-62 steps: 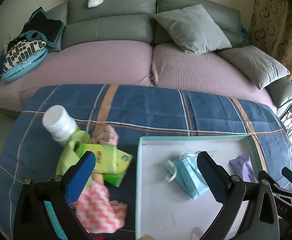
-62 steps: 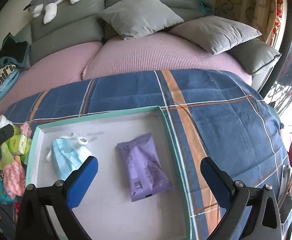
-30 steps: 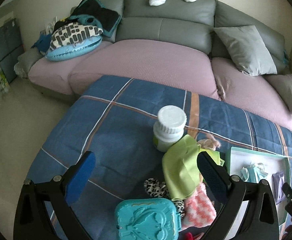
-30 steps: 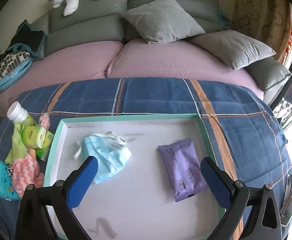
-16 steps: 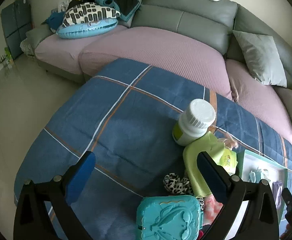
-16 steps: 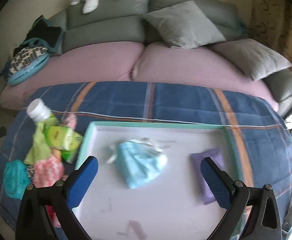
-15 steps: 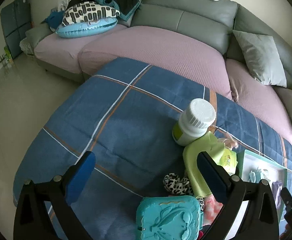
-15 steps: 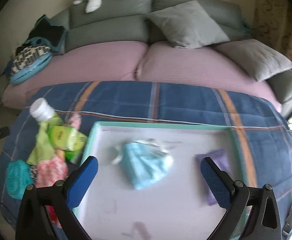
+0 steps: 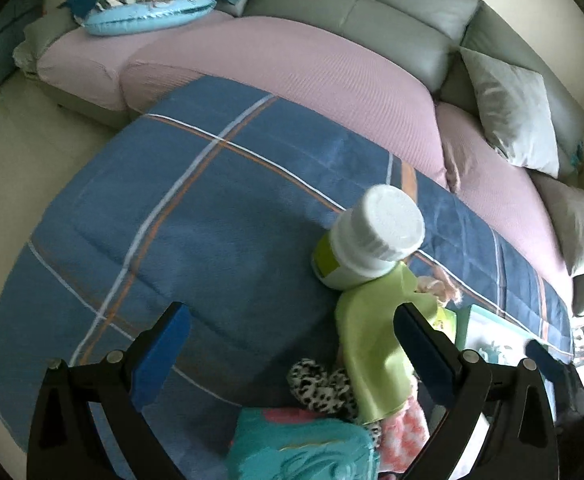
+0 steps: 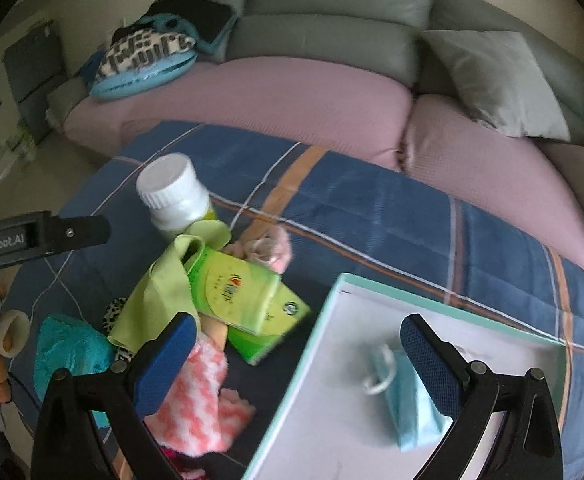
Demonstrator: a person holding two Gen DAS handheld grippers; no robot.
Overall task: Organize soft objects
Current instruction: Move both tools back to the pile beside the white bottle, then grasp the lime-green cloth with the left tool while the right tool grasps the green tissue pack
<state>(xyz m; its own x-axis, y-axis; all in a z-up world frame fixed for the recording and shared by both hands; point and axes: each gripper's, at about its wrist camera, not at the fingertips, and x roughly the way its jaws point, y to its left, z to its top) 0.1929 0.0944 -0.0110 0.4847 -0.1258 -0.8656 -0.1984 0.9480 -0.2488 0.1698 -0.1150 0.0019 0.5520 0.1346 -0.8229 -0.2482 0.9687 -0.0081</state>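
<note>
In front of me a blue plaid blanket (image 9: 219,216) covers the surface that carries everything; it butts against the pink seat cushions of the sofa (image 10: 275,96). On the blanket lie a white-capped bottle (image 10: 173,196), a green cloth (image 10: 153,296), green tissue packs (image 10: 247,300), a pink-and-white fuzzy cloth (image 10: 195,404), a leopard-print piece (image 9: 320,388) and a teal case (image 9: 300,452), heaped together. Just beside that heap sits a teal-rimmed tray (image 10: 312,344).
</note>
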